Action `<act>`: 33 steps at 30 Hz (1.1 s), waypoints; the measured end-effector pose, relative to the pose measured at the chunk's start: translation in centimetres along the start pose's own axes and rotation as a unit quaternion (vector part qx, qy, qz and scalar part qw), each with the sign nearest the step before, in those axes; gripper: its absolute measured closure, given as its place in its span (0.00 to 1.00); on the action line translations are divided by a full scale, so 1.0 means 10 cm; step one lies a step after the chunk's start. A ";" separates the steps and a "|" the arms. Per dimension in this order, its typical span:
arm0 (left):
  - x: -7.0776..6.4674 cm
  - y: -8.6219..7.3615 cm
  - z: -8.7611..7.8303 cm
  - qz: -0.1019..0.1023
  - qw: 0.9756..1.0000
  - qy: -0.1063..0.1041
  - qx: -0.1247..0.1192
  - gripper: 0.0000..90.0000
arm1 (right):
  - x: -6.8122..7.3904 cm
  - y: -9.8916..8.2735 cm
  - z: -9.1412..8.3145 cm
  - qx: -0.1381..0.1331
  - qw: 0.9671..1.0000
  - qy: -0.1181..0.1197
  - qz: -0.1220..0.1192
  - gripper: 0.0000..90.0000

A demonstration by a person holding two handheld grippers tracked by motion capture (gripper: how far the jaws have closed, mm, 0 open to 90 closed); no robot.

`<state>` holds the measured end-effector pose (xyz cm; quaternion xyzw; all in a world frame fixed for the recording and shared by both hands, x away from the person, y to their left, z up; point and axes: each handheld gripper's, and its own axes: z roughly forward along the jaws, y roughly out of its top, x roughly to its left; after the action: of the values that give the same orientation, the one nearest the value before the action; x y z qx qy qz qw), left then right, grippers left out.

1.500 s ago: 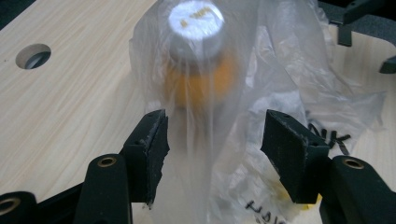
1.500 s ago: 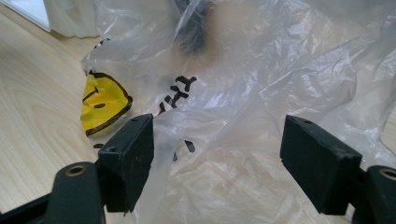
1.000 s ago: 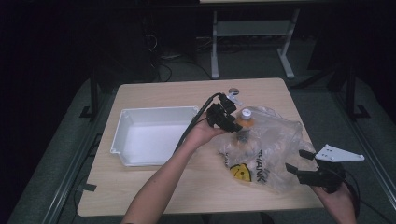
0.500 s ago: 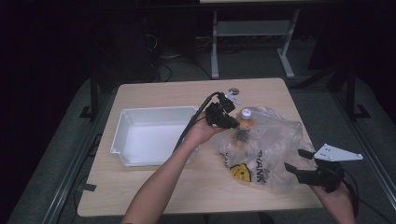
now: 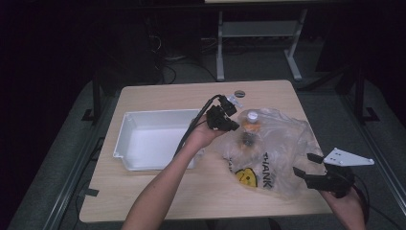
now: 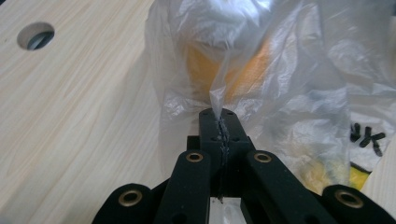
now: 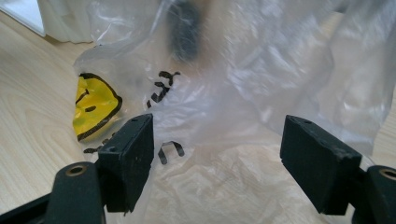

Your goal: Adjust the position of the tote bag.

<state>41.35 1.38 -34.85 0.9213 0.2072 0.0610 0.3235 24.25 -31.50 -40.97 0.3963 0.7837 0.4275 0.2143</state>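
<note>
Clear plastic bag (image 5: 273, 148) lies on the table (image 5: 158, 191), right of the white tray (image 5: 148, 139). Left gripper view: left gripper (image 6: 219, 127) has just closed, pinching a fold of bag. Right gripper view: right gripper (image 7: 217, 154) spread wide at the bag's edge.

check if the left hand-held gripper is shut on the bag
Shut on the bag: the left hand-held gripper has just closed, a fold of film pinched between its jaws.

Lab or test room: lone wooden table (image 5: 158, 201), dark surroundings, floor cables (image 5: 165, 60), metal stand (image 5: 258, 36).
</note>
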 end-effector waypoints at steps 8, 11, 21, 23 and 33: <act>0.08 -0.20 0.01 -0.020 1.000 0.006 0.022 1.00 | -0.02 -0.03 -0.02 0.001 1.000 -0.002 0.005 0.28; 0.11 -0.25 0.01 -0.020 0.999 0.006 0.027 1.00 | -0.02 -0.03 -0.02 0.002 1.000 -0.002 0.006 0.28; 0.09 -0.36 0.09 -0.023 0.999 0.006 0.047 1.00 | -0.01 -0.04 0.01 0.008 1.000 0.003 0.004 0.28; 0.09 -0.37 0.10 -0.024 0.998 0.005 0.051 1.00 | -0.01 -0.04 0.01 0.010 1.000 0.004 0.006 0.28; 0.08 -0.41 0.17 -0.023 0.997 0.005 0.071 1.00 | -0.02 -0.05 0.00 0.010 1.000 0.002 0.005 0.28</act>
<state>41.09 3.66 -38.72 0.9367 0.2338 0.0429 0.2572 24.13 -31.83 -41.42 0.4016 0.7866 0.4213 0.2061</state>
